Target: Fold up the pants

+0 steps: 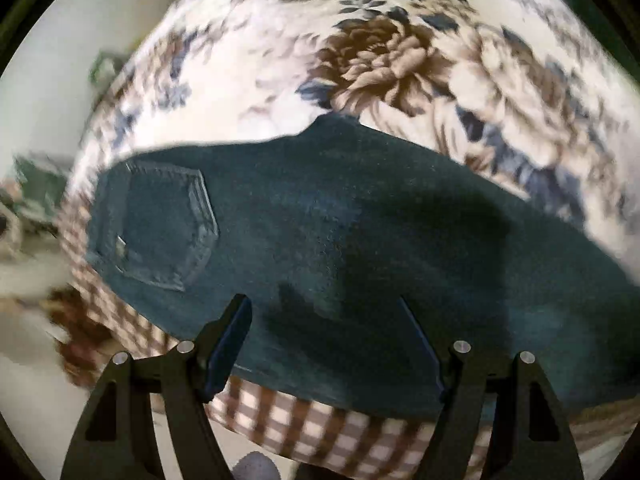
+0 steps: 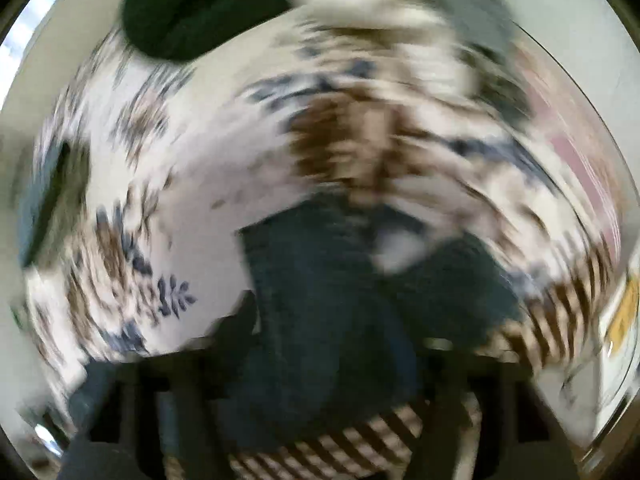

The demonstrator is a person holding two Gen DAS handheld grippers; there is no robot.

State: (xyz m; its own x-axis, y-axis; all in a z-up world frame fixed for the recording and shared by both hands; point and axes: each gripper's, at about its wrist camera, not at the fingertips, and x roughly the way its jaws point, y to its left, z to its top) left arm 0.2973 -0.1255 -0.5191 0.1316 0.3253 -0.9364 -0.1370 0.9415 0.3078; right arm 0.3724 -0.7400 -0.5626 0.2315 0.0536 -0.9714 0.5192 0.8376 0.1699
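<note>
Dark blue jeans (image 1: 360,232) lie flat on a floral bedspread (image 1: 380,60), waistband and back pocket (image 1: 168,224) to the left, legs running right. My left gripper (image 1: 324,312) is open and empty, hovering over the near edge of the jeans. In the right wrist view the picture is heavily blurred; the jeans (image 2: 320,300) show as a dark mass at the centre bottom, with two leg ends apart. My right gripper (image 2: 332,332) shows only as dark smeared shapes, and its state is unclear.
The bedspread has a brown-and-white checked border (image 1: 312,428) along the near edge, also in the right wrist view (image 2: 360,444). A dark round object (image 2: 192,8) lies at the far side. The pale floor (image 1: 36,340) is to the left.
</note>
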